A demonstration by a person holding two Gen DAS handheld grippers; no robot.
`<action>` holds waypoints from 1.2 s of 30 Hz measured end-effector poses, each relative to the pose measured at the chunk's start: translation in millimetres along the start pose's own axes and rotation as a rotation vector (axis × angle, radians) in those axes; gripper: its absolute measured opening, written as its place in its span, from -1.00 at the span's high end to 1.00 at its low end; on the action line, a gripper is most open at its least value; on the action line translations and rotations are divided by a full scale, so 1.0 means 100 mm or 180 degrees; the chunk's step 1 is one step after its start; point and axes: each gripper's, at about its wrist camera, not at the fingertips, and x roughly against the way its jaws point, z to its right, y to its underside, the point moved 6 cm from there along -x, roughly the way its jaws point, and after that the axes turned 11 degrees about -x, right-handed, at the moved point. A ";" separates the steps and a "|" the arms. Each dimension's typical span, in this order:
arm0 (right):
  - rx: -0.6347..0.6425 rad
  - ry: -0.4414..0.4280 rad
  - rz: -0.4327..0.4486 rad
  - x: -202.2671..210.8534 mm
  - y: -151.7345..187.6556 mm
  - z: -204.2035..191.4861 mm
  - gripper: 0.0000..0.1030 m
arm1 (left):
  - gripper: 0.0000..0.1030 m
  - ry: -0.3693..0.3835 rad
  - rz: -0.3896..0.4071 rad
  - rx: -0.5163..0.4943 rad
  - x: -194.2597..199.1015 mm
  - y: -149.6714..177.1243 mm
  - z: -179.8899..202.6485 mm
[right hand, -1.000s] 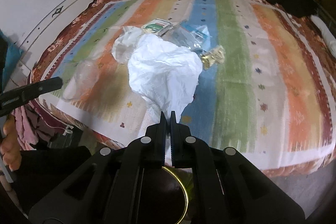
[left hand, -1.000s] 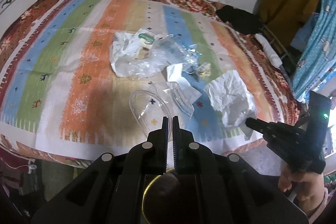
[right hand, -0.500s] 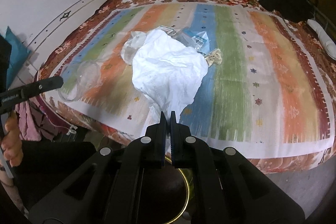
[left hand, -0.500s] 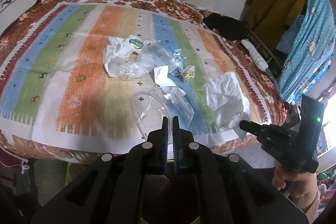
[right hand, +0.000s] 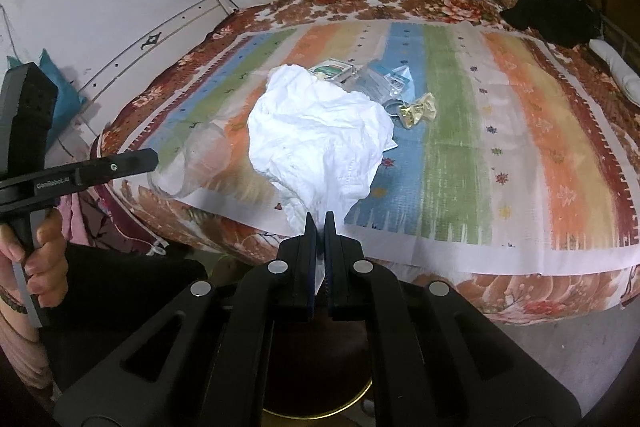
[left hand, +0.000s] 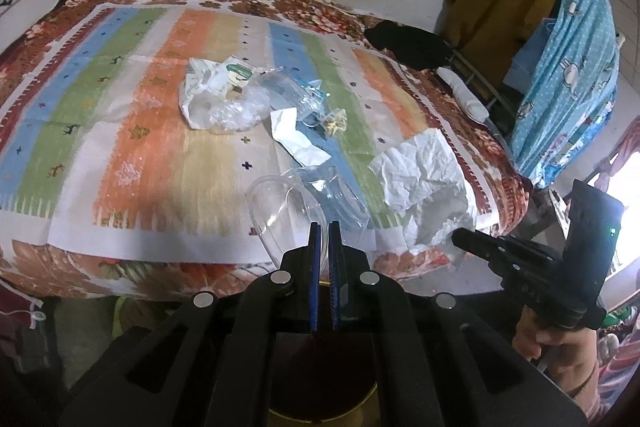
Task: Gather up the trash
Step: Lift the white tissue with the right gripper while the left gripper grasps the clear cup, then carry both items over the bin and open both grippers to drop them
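The left gripper (left hand: 324, 227) is clamped on a clear plastic container (left hand: 280, 207) and the right gripper (right hand: 318, 219) on crumpled white paper (right hand: 316, 143), both over the near edge of the striped bedspread (right hand: 500, 147).

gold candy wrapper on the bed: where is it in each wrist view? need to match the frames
Left wrist view: gold wrapper sits at upper centre, just right of the clear plastic pile.
Right wrist view: gold wrapper lies right of centre, beside the big white crumpled paper.
Shared landmark: the black cloth at the bed's far corner.
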 end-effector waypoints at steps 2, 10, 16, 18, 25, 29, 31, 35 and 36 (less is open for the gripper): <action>-0.0009 0.0013 0.0013 0.03 0.04 0.01 0.95 | 0.94 0.0022 0.0009 0.0004 0.02 0.05 0.01; 0.0000 -0.0035 0.0071 0.15 0.25 -0.05 0.95 | 0.94 0.0123 0.0054 0.0033 0.14 0.26 0.05; 0.0043 -0.0031 0.0022 0.18 0.49 -0.13 0.95 | 0.94 0.0145 0.0091 -0.0025 0.21 0.40 0.11; -0.0003 0.0015 -0.0031 0.18 0.60 -0.11 0.95 | 0.94 0.0217 0.0082 -0.0016 0.23 0.46 0.13; -0.0153 0.0167 -0.0162 0.20 0.87 -0.06 0.95 | 0.94 0.0233 -0.0002 -0.0041 0.27 0.76 0.20; -0.0160 0.0196 -0.0264 0.18 1.04 -0.09 0.95 | 0.94 0.0212 -0.0080 -0.0109 0.25 0.96 0.27; -0.0160 0.0218 -0.0332 0.16 1.14 -0.10 0.95 | 0.94 0.0240 -0.0105 -0.0115 0.26 1.05 0.31; -0.0193 0.0192 -0.0501 0.10 1.32 -0.12 0.94 | 0.94 0.0298 -0.0156 -0.0092 0.26 1.18 0.35; -0.0196 0.0184 -0.0538 0.09 1.35 -0.13 0.94 | 0.94 0.0302 -0.0167 -0.0098 0.25 1.21 0.36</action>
